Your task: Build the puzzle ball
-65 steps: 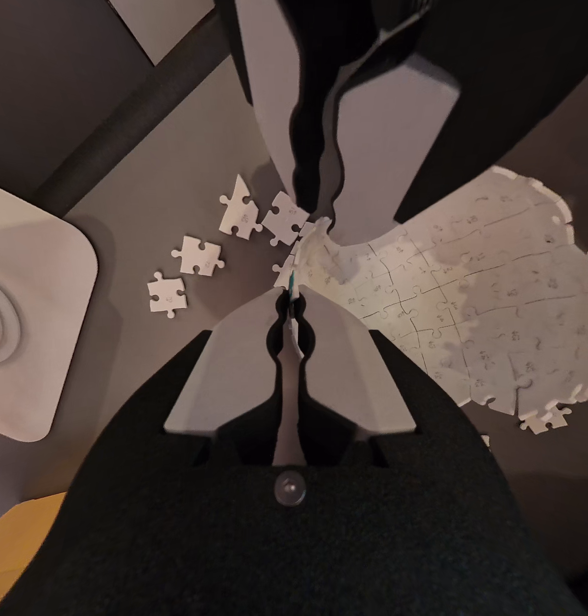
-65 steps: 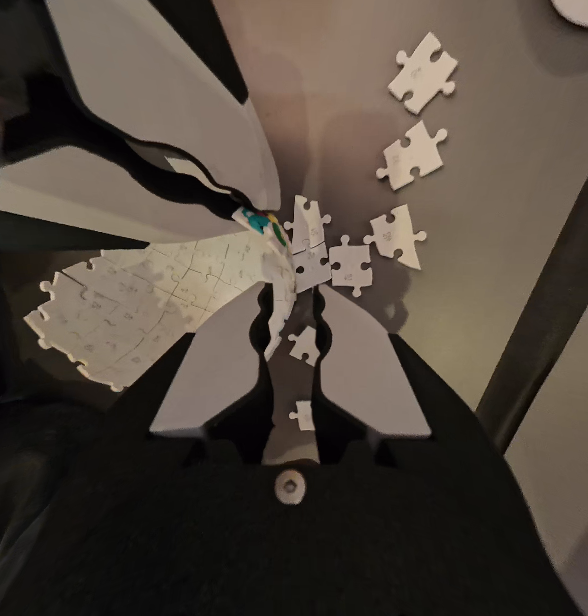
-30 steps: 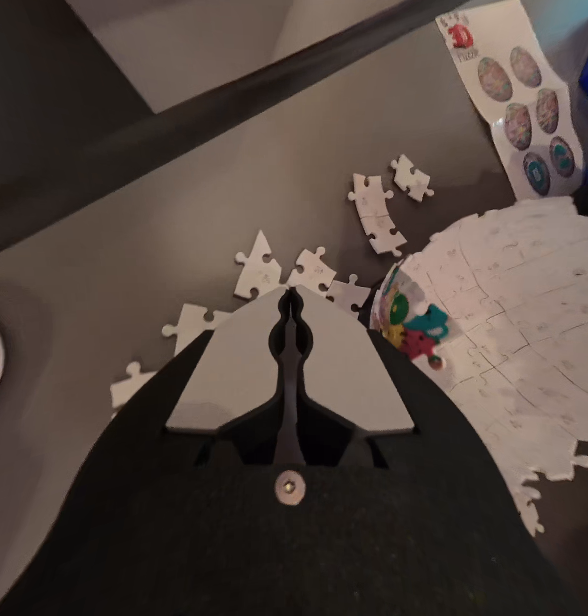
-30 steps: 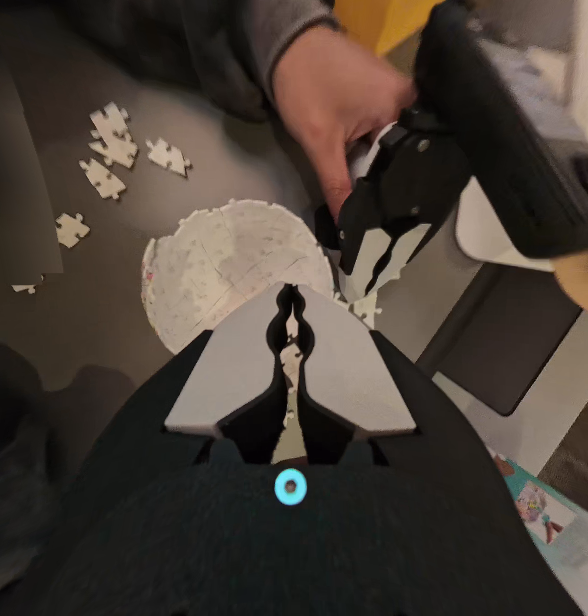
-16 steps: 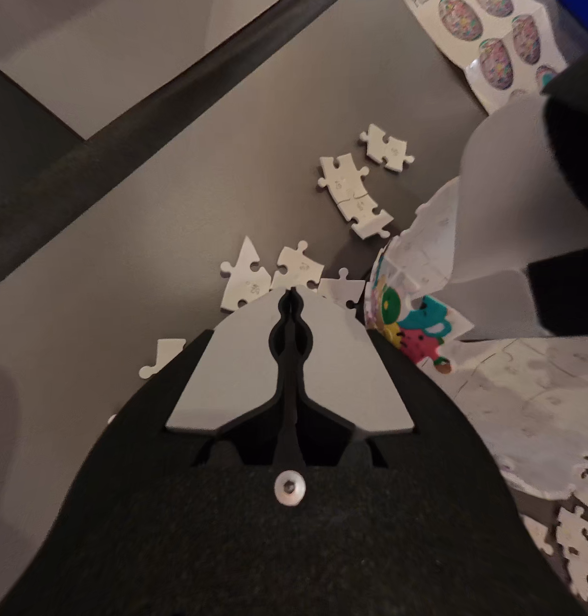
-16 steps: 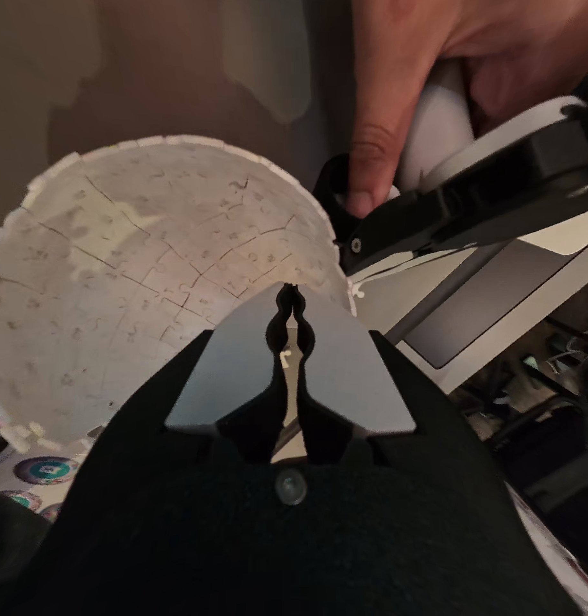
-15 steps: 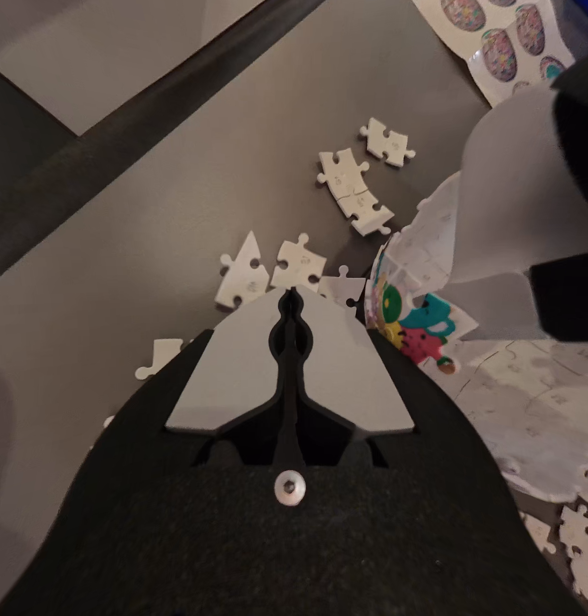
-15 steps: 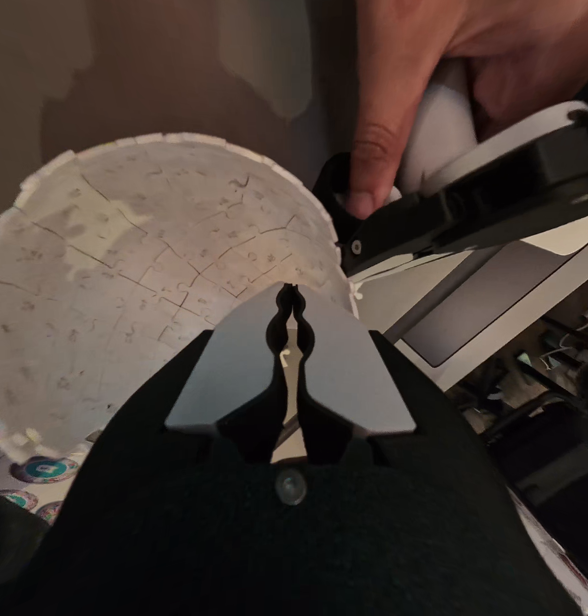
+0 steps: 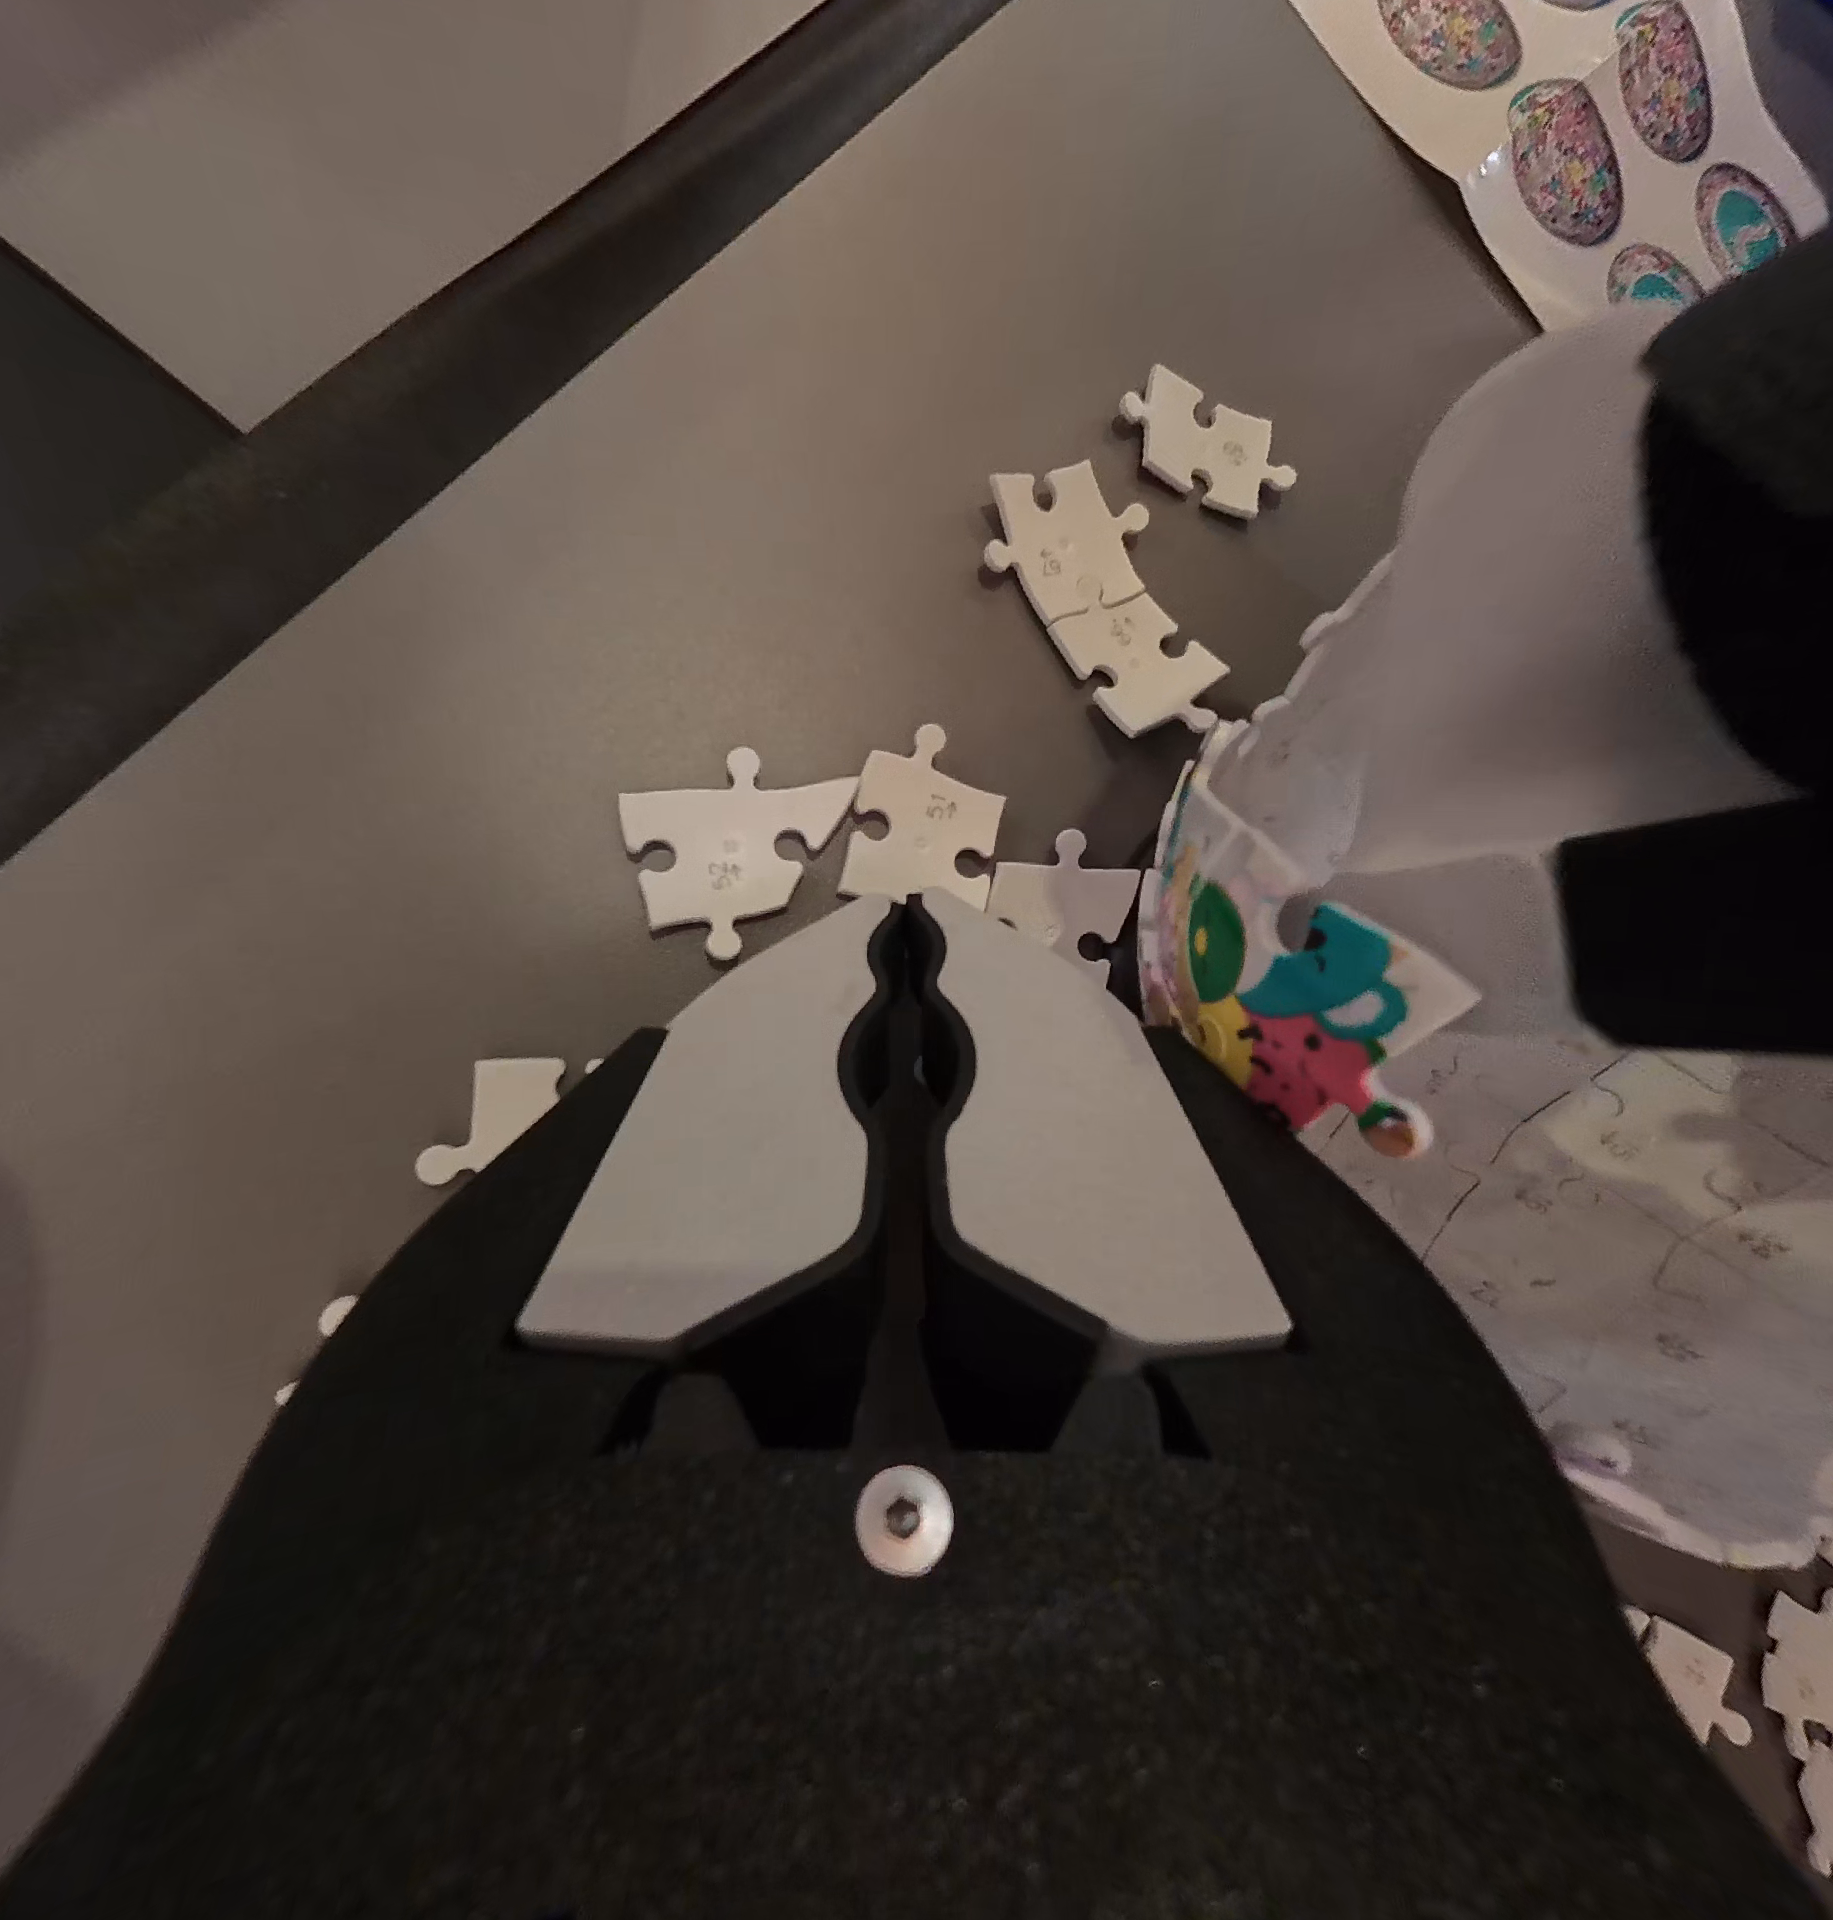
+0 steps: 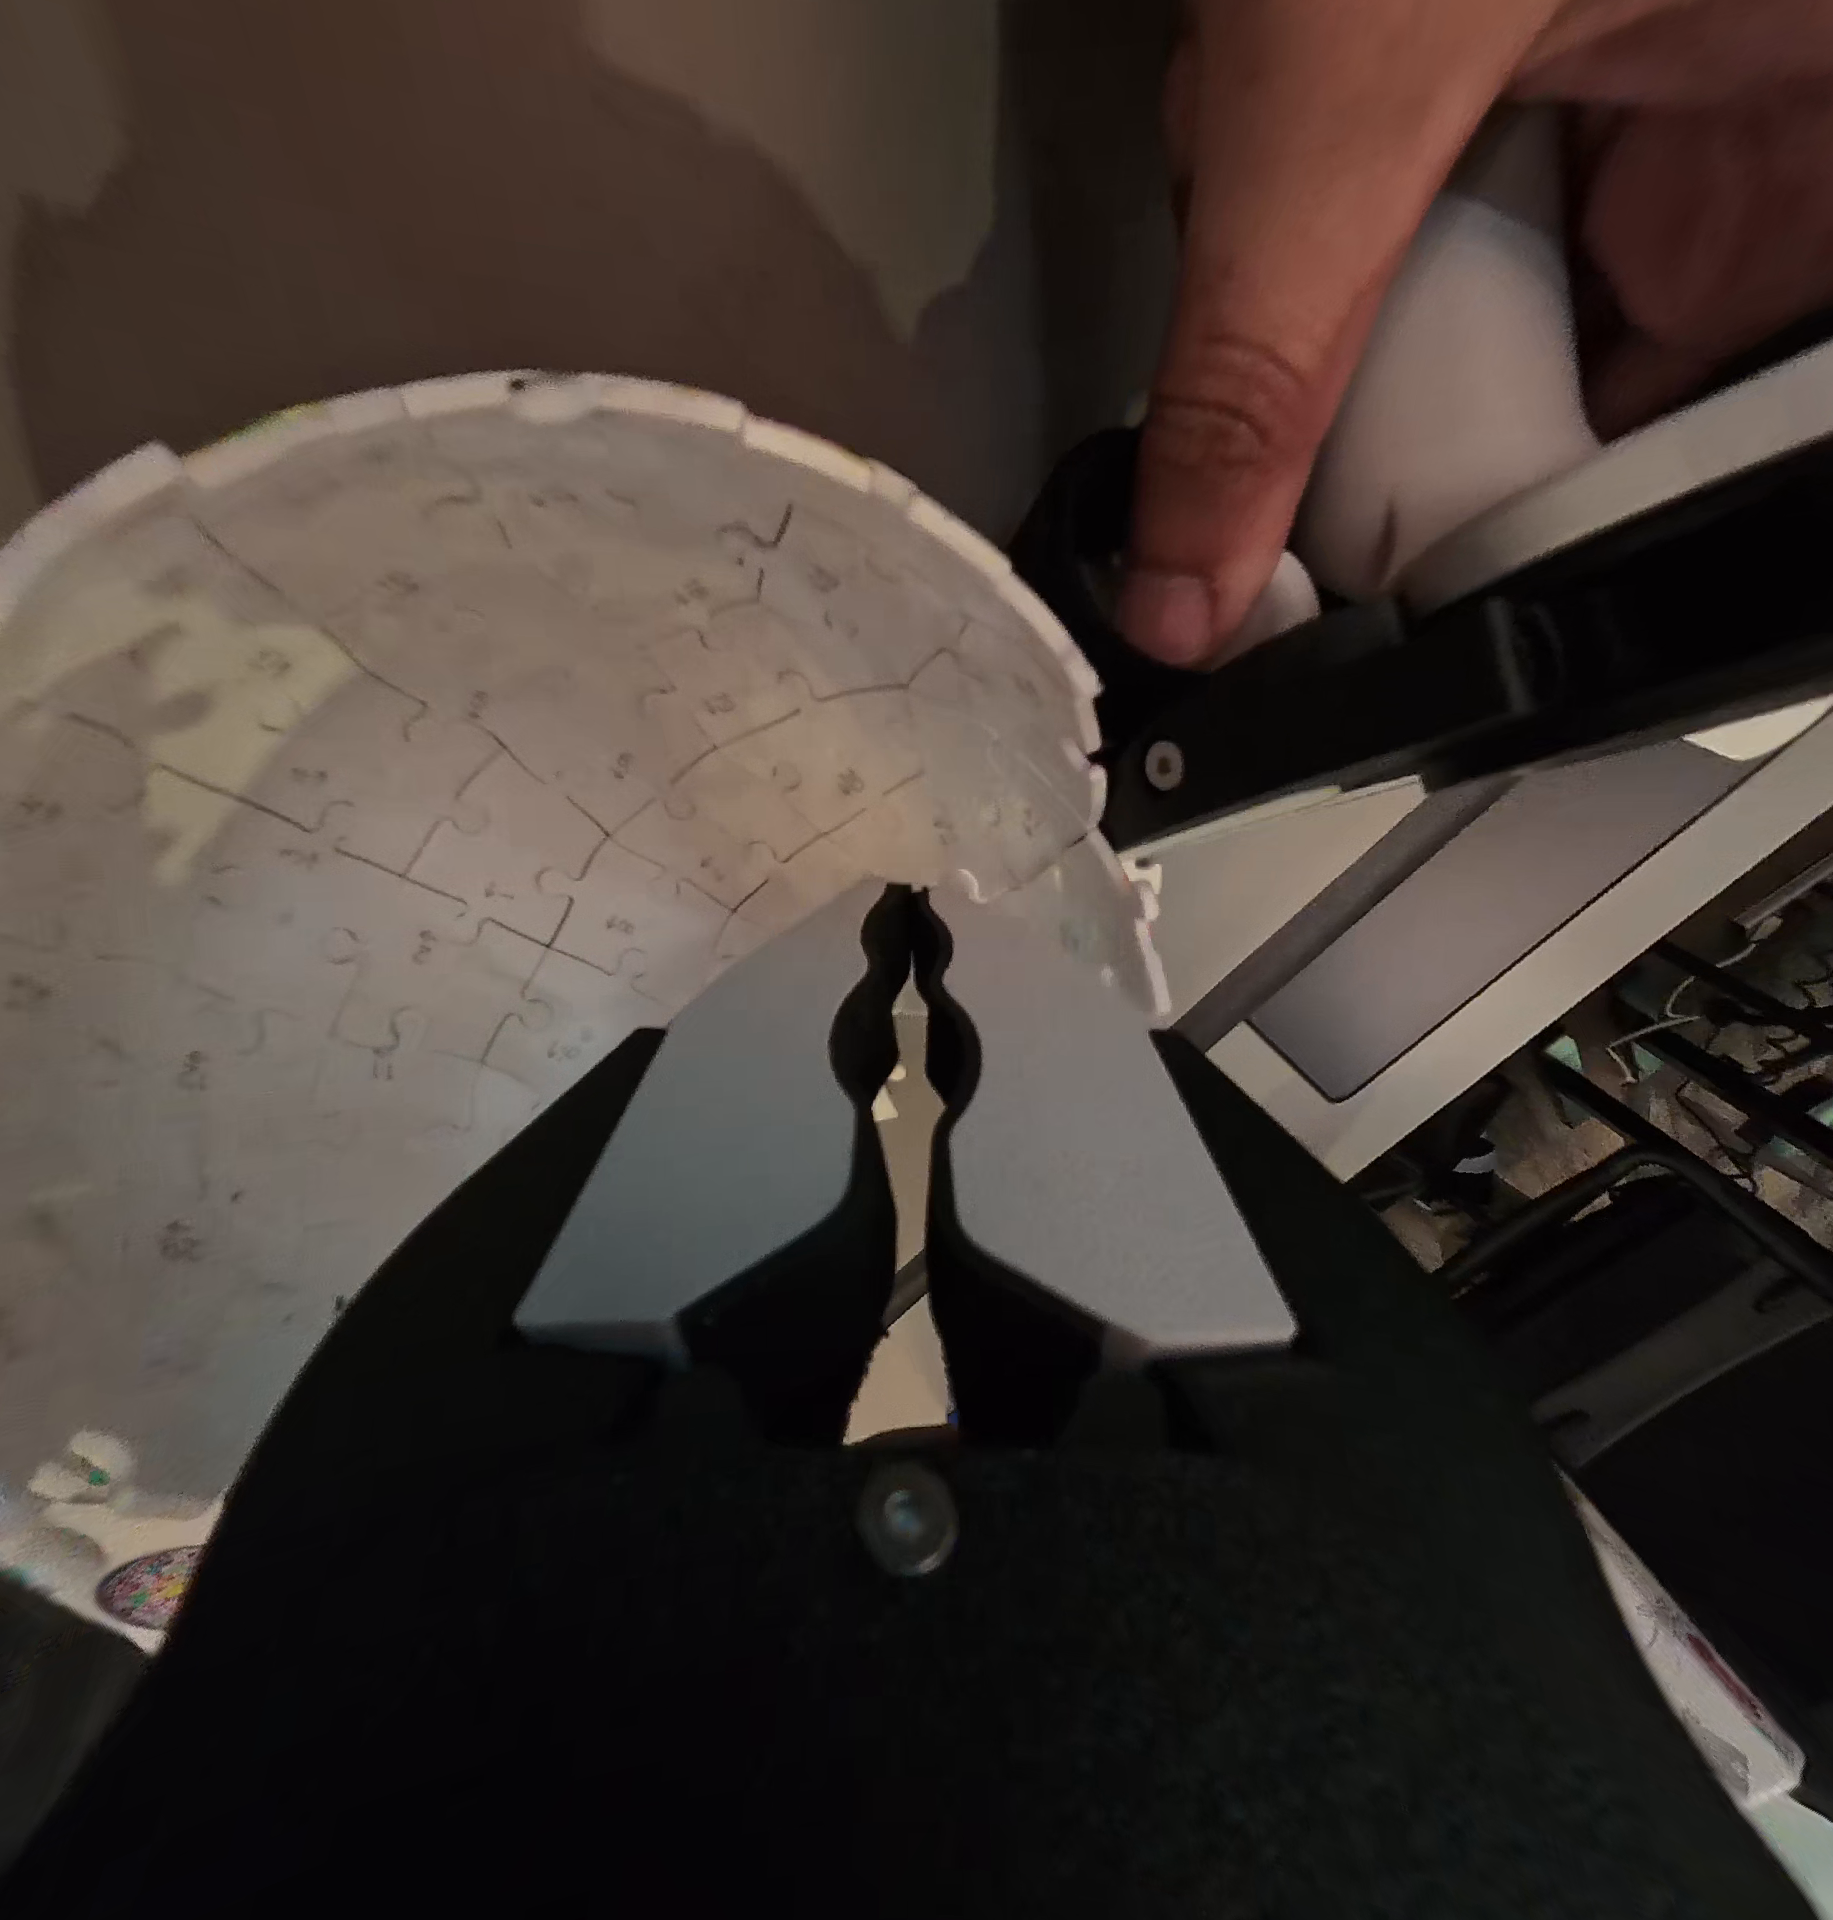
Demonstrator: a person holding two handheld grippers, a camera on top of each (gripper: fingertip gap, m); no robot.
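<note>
Right gripper holds the half-built shell; left gripper hangs empty over the loose pieces.

The right gripper [image 10: 907,902] has its jaws pinched on the rim of the puzzle ball shell [image 10: 455,790], which fills the left of its frame. The left gripper [image 9: 907,914] has its jaws closed on nothing, above loose pieces [image 9: 927,826] on the table [image 9: 392,790] at frame centre. Next, probably: open, pick one piece, seat it at the rim.
</note>
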